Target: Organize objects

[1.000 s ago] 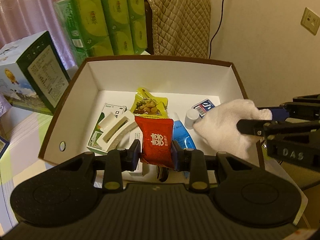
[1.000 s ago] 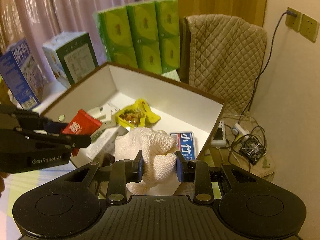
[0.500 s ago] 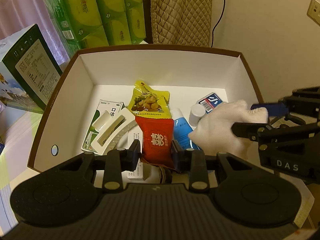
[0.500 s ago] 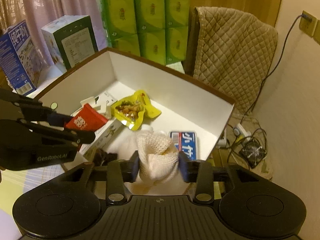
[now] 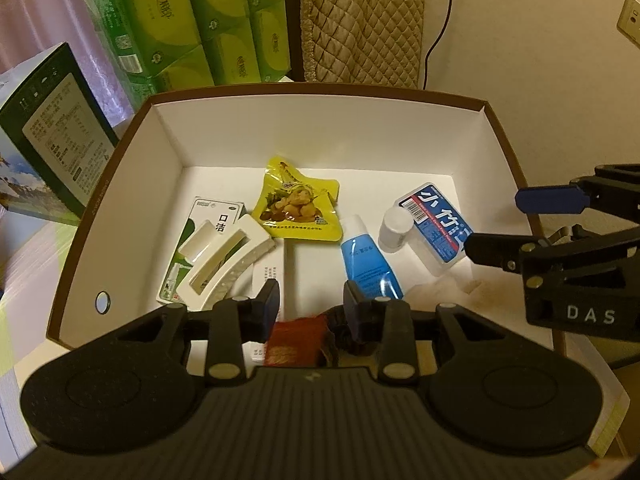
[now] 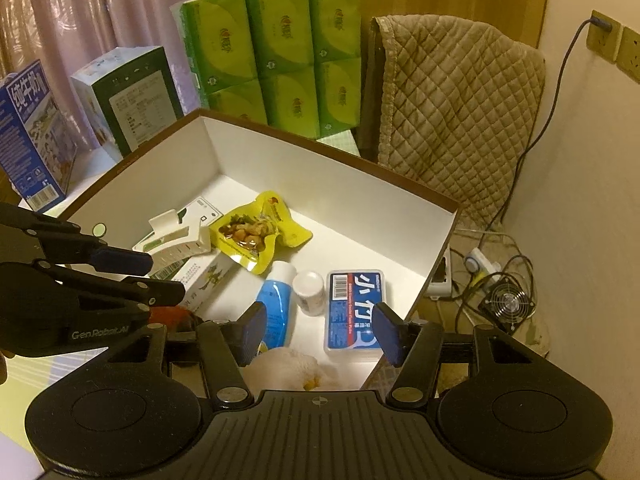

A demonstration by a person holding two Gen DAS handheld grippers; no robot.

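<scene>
Both my grippers, left and right, gape empty. Red packet and white cloth lie at box near edge; both prob. light, soft; pinch mid-body.

Red packet mostly hidden behind left gripper body. White cloth half hidden under right gripper. Box print too small.

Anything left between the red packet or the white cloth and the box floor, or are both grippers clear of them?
Nothing visible. The left gripper is open, with the red packet lying below it near the front of the box. The right gripper is open, with the white cloth lying beneath it in the box.
</scene>
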